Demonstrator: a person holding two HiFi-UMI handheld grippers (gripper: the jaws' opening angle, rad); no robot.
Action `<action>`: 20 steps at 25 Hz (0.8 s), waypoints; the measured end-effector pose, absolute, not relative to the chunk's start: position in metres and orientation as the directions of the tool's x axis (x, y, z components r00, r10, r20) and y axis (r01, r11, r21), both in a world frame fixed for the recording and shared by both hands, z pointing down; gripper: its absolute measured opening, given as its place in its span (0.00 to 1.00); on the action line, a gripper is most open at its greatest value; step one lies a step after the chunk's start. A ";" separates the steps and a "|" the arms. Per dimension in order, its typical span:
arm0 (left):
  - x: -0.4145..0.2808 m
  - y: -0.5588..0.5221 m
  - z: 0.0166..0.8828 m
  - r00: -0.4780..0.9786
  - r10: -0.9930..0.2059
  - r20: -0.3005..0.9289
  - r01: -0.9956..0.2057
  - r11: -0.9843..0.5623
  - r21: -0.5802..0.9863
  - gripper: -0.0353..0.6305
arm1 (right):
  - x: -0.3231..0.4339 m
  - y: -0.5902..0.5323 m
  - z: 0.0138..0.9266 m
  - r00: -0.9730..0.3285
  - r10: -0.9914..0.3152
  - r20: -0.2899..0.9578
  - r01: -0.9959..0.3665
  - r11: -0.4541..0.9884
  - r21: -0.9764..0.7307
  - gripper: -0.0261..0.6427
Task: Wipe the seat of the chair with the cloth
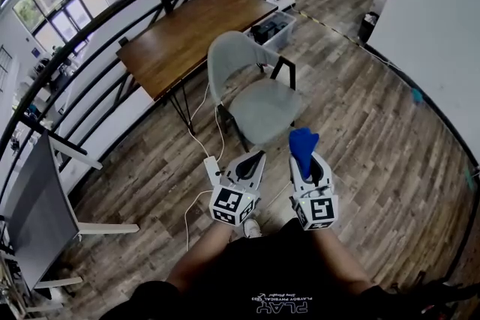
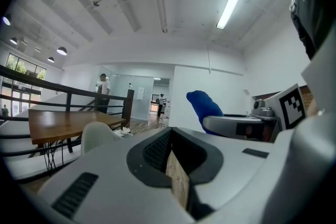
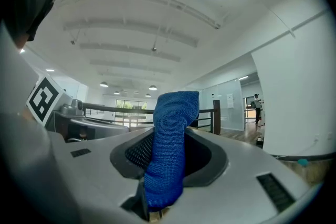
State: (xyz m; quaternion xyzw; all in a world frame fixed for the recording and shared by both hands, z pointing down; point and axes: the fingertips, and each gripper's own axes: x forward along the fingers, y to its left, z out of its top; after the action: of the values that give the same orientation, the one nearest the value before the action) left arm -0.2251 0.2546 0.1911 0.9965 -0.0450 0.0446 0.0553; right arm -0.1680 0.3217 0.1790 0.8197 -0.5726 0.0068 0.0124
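The grey chair (image 1: 240, 64) stands on the wood floor just ahead of me, its seat (image 1: 266, 110) bare and turned toward me. My right gripper (image 1: 307, 159) is shut on a blue cloth (image 1: 303, 144) that sticks up out of its jaws, short of the seat's near edge. In the right gripper view the cloth (image 3: 170, 134) fills the gap of the gripper (image 3: 167, 157). My left gripper (image 1: 247, 167) is beside it on the left, shut and holding nothing. The left gripper view shows its jaws together, the cloth (image 2: 205, 105) to the right and the chair back (image 2: 97, 135) low at left.
A wooden table (image 1: 191, 30) on black legs stands behind the chair, with a clear bin (image 1: 271, 31) beside it. A white power strip (image 1: 212, 168) and cables lie on the floor left of the chair. A black railing (image 1: 90, 41) curves along the left; a white wall (image 1: 435, 19) is at right.
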 end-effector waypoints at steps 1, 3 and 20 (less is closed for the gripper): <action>-0.225 0.253 0.191 0.992 -0.085 0.092 -0.094 -0.990 0.105 0.06 | -0.168 0.320 0.180 0.344 -0.939 0.029 -0.939 -0.343 0.015 0.25; -0.223 0.250 0.189 0.992 -0.087 0.090 -0.096 -0.990 0.104 0.06 | -0.167 0.318 0.183 0.339 -0.940 0.038 -0.941 -0.338 0.018 0.25; -0.134 0.220 0.192 0.978 -0.170 0.124 -0.183 -0.978 0.096 0.06 | -0.078 0.285 0.195 0.228 -0.969 0.092 -0.972 -0.232 -0.026 0.25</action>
State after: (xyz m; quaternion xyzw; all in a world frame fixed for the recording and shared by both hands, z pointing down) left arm -0.1343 0.2196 0.1920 0.9929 -0.0889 0.0575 0.0534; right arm -0.0777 0.2852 0.1945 0.7835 -0.6196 0.0441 0.0185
